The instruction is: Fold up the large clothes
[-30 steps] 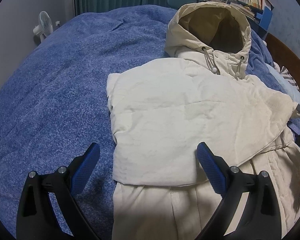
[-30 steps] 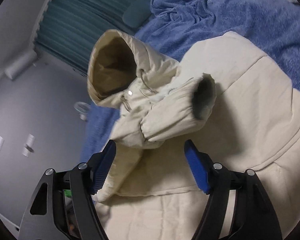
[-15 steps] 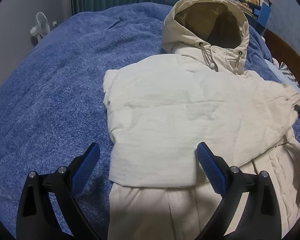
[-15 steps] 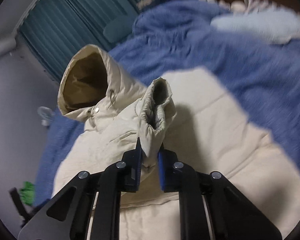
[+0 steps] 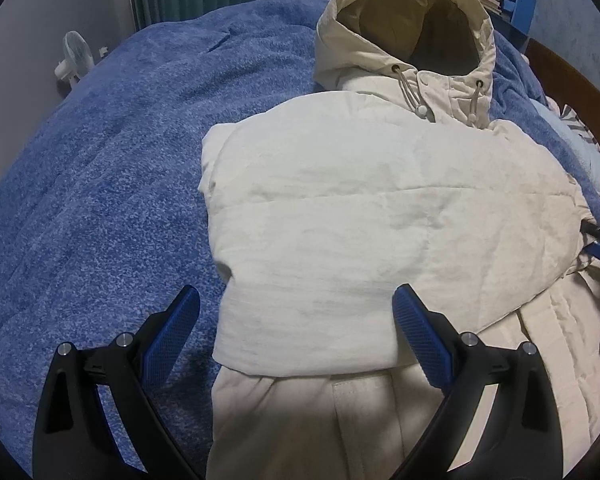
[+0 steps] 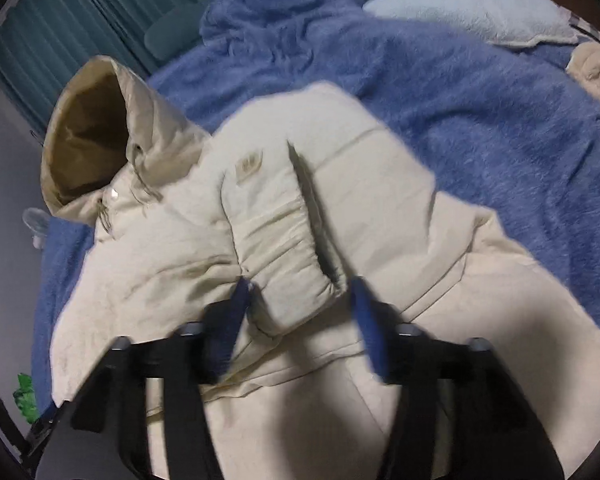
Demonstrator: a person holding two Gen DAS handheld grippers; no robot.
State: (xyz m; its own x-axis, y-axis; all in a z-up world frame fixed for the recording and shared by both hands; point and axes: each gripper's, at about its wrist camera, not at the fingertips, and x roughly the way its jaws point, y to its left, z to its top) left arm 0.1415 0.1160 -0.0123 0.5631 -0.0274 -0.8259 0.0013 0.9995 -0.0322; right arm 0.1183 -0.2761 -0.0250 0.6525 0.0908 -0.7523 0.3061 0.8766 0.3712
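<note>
Cream padded hooded jacket (image 5: 340, 208) lies spread face up on the fuzzy blue blanket (image 5: 100, 168) of the bed, its hood (image 5: 408, 28) at the far end. In the left wrist view, one sleeve is folded flat across the chest, and the left gripper (image 5: 296, 332) hangs above its near edge with the jaws wide apart and nothing between the blue pads; the jacket's left edge runs between them below. In the right wrist view, which is motion-blurred, the right gripper (image 6: 300, 320) has its jaws opening, and the other sleeve's elastic cuff (image 6: 300, 284) sits between the fingertips without either pad pressing it, resting on the jacket's body.
</note>
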